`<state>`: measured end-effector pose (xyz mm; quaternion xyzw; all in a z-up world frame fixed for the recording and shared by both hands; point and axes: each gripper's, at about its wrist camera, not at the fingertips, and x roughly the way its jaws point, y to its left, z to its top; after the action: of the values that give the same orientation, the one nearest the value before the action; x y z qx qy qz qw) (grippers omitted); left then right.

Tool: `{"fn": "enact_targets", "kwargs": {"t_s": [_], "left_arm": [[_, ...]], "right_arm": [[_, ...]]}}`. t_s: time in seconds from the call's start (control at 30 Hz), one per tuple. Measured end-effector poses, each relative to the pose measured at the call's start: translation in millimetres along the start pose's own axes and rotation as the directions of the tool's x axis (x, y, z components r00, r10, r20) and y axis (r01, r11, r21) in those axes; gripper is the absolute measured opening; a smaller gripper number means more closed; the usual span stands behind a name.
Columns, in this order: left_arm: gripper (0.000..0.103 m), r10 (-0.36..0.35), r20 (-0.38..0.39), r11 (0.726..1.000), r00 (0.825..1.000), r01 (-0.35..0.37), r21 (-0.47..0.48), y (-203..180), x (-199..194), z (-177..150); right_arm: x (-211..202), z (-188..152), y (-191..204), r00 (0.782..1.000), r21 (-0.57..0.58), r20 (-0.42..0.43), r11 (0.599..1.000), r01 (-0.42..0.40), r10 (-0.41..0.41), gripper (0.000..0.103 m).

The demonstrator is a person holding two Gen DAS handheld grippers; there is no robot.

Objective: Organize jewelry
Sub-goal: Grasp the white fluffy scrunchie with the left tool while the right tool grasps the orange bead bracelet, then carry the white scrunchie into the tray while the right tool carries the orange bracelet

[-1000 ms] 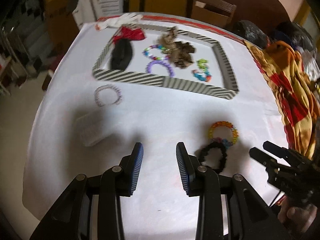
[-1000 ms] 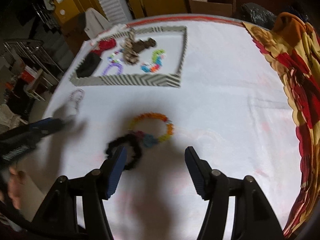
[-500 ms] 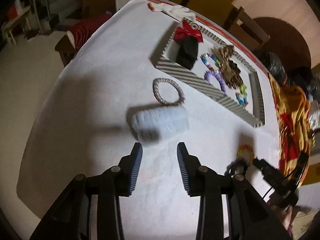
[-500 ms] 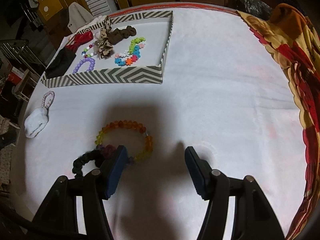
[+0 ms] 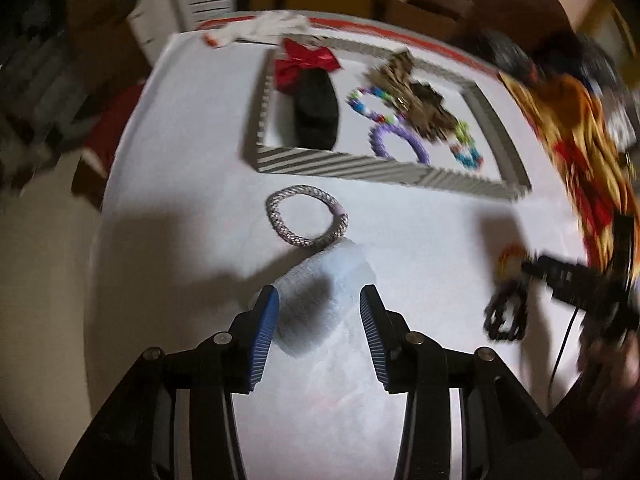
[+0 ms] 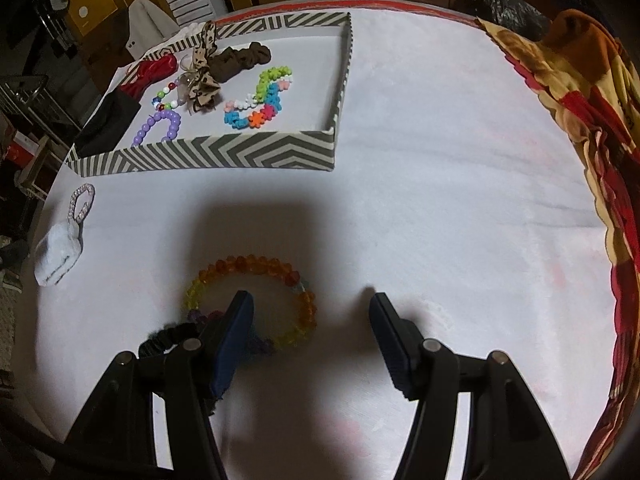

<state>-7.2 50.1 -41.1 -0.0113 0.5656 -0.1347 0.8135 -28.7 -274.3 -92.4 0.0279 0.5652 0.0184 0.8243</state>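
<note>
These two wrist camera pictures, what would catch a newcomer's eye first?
Probably the striped tray at the far side of the white table, strewn with bright bead bracelets, a red bow and dark scrunchies. Nearer, the rainbow bead bracelet lies on the cloth with the open right gripper straddling one side of it. The left gripper, jaws opening, stands over a white fuzzy scrunchie beside a silver braided band.
</note>
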Motion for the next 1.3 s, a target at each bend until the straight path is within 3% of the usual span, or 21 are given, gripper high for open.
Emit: {"fn": "enact_targets", "kwargs": {"t_s": [0.2,0.37,0.47,0.57,0.6,0.7,0.73,0.8,0.87,1.03,1.3], "left_arm": [[0.033,-0.049,-0.073,0.991,0.996,0.058,0.120,3.1,16.8,10.8],[0.033,-0.030,-0.136,0.969,0.990,0.062,0.239,-4.4,36.7,14.6],[0.036,-0.038,-0.152,0.970,0.988,0.073,0.231,-0.2,44.1,19.6],[0.046,-0.046,-0.196,0.977,0.980,0.085,0.195,4.9,57.2,20.4],[0.048,-0.049,-0.175,0.975,0.983,0.085,0.203,2.9,56.2,18.8],[0.045,0.006,-0.158,0.962,0.987,0.037,0.269,-7.8,56.7,12.4],[0.037,0.006,-0.149,0.961,0.989,0.036,0.274,-9.8,55.6,10.3],[0.031,-0.006,-0.144,0.967,0.990,0.042,0.252,-10.3,52.6,8.2],[0.021,-0.013,-0.121,0.974,0.993,0.039,0.222,-10.0,45.6,6.1],[0.019,-0.041,-0.066,0.983,0.997,0.052,0.176,-14.1,22.0,4.6],[0.019,-0.088,0.013,0.980,0.996,0.084,0.178,-48.0,-13.2,13.9]], "right_arm": [[2.2,3.6,1.0,1.000,0.030,-0.004,0.999,-0.015,0.015,0.068],[4.0,5.3,5.3,1.000,0.032,-0.005,0.999,-0.004,0.004,0.068],[4.9,6.1,7.6,1.000,0.027,-0.005,1.000,0.002,-0.002,0.068],[5.4,6.1,8.8,1.000,0.024,-0.002,1.000,0.006,-0.006,0.069],[5.7,5.9,9.6,1.000,0.020,0.000,1.000,0.008,-0.008,0.069],[6.6,4.7,12.8,1.000,-0.007,0.006,1.000,0.023,-0.023,0.069],[6.8,4.2,13.8,1.000,-0.017,0.009,0.999,0.028,-0.028,0.068],[6.2,3.5,15.5,0.999,-0.037,0.018,0.998,0.042,-0.042,0.054],[4.0,3.2,16.3,0.999,-0.053,0.030,0.998,0.027,-0.026,0.010],[-1.3,3.4,11.6,0.999,-0.047,0.025,0.998,-0.044,0.045,0.010],[-53.2,22.8,9.2,0.983,-0.064,0.117,0.989,-0.131,0.138,0.010]]}}
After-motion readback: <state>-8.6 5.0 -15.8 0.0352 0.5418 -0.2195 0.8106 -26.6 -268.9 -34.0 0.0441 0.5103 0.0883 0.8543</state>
